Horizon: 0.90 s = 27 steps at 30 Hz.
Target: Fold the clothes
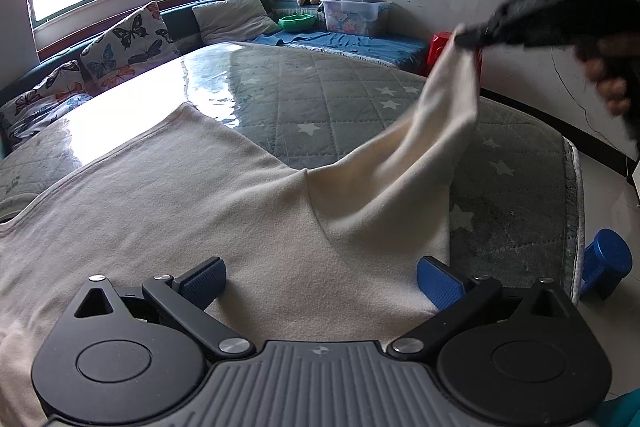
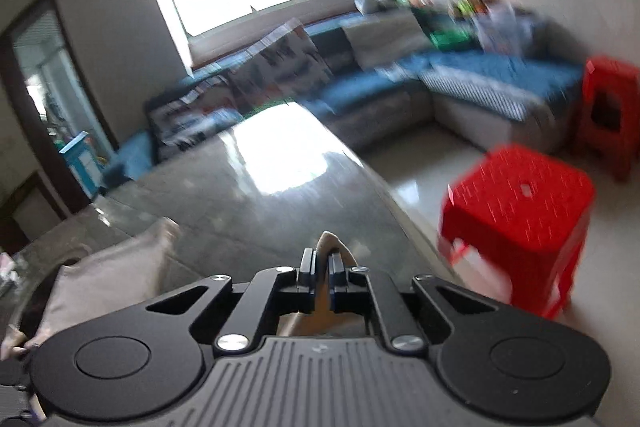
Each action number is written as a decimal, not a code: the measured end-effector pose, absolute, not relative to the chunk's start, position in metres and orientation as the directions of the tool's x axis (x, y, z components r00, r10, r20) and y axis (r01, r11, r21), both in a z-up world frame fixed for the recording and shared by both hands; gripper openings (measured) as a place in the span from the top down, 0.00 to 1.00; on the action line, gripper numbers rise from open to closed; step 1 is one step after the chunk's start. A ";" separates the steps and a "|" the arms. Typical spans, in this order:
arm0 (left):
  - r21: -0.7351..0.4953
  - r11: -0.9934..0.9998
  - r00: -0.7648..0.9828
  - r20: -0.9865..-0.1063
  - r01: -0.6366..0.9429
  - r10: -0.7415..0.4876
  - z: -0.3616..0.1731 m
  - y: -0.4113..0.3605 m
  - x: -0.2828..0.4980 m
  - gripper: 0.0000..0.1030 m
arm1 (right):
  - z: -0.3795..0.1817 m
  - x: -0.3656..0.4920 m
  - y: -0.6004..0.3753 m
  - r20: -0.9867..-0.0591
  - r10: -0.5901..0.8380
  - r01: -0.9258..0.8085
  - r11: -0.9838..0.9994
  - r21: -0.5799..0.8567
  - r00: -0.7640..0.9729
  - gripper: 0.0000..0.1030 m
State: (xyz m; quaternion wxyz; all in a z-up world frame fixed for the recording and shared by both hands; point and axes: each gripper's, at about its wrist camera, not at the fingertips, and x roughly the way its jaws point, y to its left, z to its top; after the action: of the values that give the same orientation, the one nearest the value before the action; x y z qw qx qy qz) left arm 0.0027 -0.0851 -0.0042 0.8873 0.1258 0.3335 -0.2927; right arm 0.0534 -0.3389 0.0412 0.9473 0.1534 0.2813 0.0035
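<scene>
Left wrist view: the cream garment [image 1: 192, 211] lies spread on the quilted table [image 1: 320, 95], its near hem under my left gripper [image 1: 320, 283], whose blue pads [image 1: 440, 287] stand wide apart above the cloth, pinching nothing. Risk as I judge it: with nothing pinning that hem, a hard pull from my right gripper [image 1: 466, 37] could drag the whole garment across the table instead of folding it. That gripper holds one corner lifted off the table's far right edge. Right wrist view, blurred: my right gripper [image 2: 320, 267] is clamped on a thin tip of cloth [image 2: 330, 241]; a shallow bite, it may slip out. A red stool [image 2: 516, 203] stands beyond the table's right edge.
</scene>
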 end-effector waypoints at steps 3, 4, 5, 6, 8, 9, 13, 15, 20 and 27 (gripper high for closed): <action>0.027 0.796 0.607 -0.662 0.604 -0.438 -0.004 -0.084 0.003 0.00 | 0.047 0.041 -0.338 -0.546 0.059 0.092 0.965 0.246 0.836 0.95; 0.027 0.796 0.608 -0.661 0.605 -0.439 -0.004 -0.084 0.003 0.00 | 0.044 0.038 -0.340 -0.569 0.034 0.115 0.968 0.223 0.822 0.93; 0.027 0.796 0.608 -0.660 0.605 -0.440 -0.005 -0.084 0.003 0.00 | 0.042 0.035 -0.342 -0.590 0.008 0.136 0.970 0.199 0.807 0.91; 0.027 0.795 0.609 -0.659 0.606 -0.441 -0.005 -0.084 0.003 0.00 | 0.037 0.033 -0.344 -0.613 -0.023 0.163 0.971 0.174 0.790 0.78; 0.026 0.795 0.609 -0.658 0.606 -0.443 -0.005 -0.083 0.002 0.00 | 0.026 0.031 -0.348 -0.649 -0.084 0.214 0.969 0.124 0.756 0.58; 0.027 0.795 0.609 -0.658 0.606 -0.442 -0.005 -0.083 0.002 0.00 | 0.022 0.029 -0.349 -0.653 -0.110 0.230 0.968 0.102 0.749 0.58; 0.026 0.795 0.609 -0.659 0.606 -0.442 -0.005 -0.083 0.003 0.00 | 0.025 0.035 -0.332 -0.635 -0.077 0.178 0.979 0.097 0.768 0.44; 0.027 0.796 0.609 -0.660 0.604 -0.440 -0.004 -0.083 0.003 0.00 | 0.023 0.047 -0.316 -0.642 -0.021 0.111 0.989 0.101 0.766 0.41; 0.028 0.796 0.608 -0.662 0.605 -0.439 -0.004 -0.084 0.002 0.00 | 0.002 0.076 -0.284 -0.688 0.038 0.025 0.996 0.082 0.725 0.39; 0.027 0.795 0.609 -0.658 0.606 -0.442 -0.005 -0.083 0.002 0.00 | -0.017 0.111 -0.277 -0.705 0.020 0.004 0.999 0.033 0.709 0.25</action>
State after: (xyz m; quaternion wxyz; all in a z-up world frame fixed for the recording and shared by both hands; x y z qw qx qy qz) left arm 0.0016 -0.0825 -0.0052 0.8882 0.1246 0.3292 -0.2952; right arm 0.1114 -0.2770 -0.0170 0.9242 0.0160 0.3816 0.0043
